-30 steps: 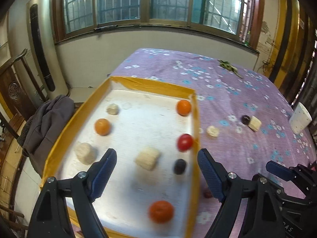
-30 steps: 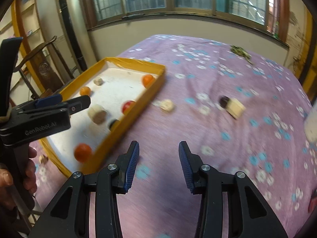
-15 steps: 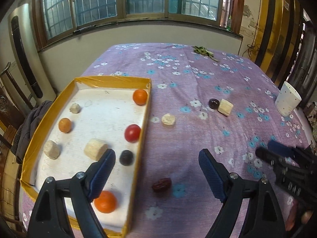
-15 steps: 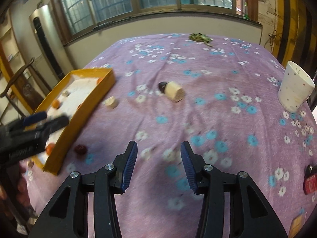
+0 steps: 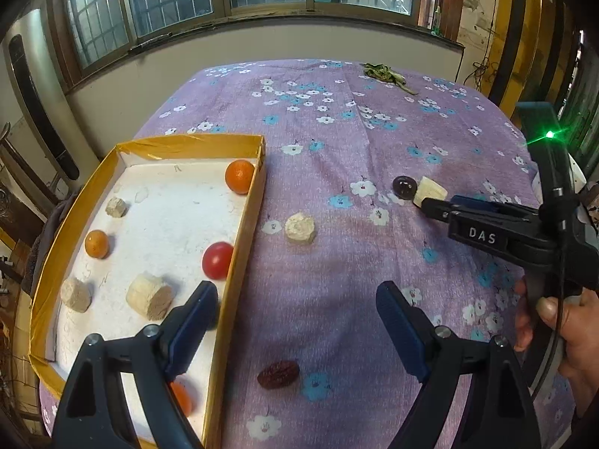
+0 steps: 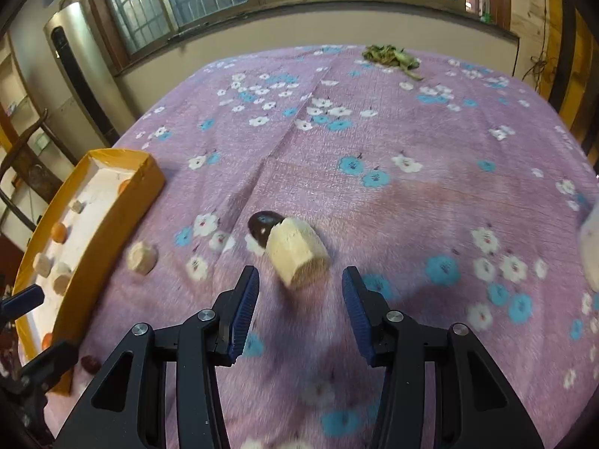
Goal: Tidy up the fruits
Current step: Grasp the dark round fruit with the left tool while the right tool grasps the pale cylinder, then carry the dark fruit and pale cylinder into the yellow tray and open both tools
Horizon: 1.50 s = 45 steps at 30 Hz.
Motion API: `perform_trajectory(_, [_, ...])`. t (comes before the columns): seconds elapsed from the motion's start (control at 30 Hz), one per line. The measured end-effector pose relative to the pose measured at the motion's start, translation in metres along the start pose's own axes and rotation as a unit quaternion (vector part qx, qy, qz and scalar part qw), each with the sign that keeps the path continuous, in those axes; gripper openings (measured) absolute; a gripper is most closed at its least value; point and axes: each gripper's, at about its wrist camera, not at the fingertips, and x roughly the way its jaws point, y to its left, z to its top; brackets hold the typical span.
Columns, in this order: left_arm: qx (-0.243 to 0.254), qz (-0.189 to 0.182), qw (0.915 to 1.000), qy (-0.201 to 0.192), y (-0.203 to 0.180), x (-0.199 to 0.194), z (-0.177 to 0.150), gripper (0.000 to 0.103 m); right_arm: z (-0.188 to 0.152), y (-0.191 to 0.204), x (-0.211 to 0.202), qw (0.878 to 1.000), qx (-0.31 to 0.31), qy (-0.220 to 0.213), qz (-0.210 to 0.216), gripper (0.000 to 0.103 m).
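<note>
A yellow-rimmed tray [image 5: 247, 232] [image 6: 123, 202] holds oranges, a red fruit [image 5: 218, 260] and several pale banana chunks. On the purple cloth lie a pale chunk [image 5: 299, 229] [image 6: 141, 258], a dark red date [image 5: 279, 374] [image 6: 91, 363], a dark plum [image 5: 404, 187] [image 6: 264, 222] and a bigger pale chunk [image 5: 430, 189] [image 6: 297, 256]. My left gripper [image 5: 297, 321] is open and empty above the date. My right gripper [image 6: 299, 299] is open, its fingers just short of the bigger chunk; it also shows in the left wrist view [image 5: 434, 205].
A white cup [image 6: 591, 250] stands at the right edge. Green leaves [image 5: 385, 73] [image 6: 389, 54] lie at the table's far end. A wall with windows is beyond. A chair with dark clothing stands left of the tray.
My left gripper has moved right off the tray to over the cloth near the date. My right gripper has moved forward toward the bigger pale chunk and plum.
</note>
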Motion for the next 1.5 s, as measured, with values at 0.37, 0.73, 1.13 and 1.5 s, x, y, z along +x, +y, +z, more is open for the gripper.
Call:
perform_trajectory(0.37, [0.037,-0.011,0.9991,0.019,-0.041,0.044,0.04,0.088,-0.01,-0.026,-0.027,0.999,0.004,-0.042,0.0,0.035])
perform_trajectory(0.73, [0.08,-0.061,0.9944,0.033,-0.098,0.098,0.079,0.06,-0.034,-0.073,-0.06,0.997,0.065,-0.045,-0.005,0.035])
perform_trajectory(1.13, [0.057,-0.135,0.9888,0.031,-0.082,0.084,0.062,0.027,-0.046,-0.066,-0.082,0.995,0.071,-0.069,-0.026,0.035])
perform_trajectory(1.5, [0.053,-0.133,0.9897,0.006,-0.051,0.03,0.021,0.027,-0.075,-0.029,-0.104,0.994,0.049,-0.077,-0.063,0.035])
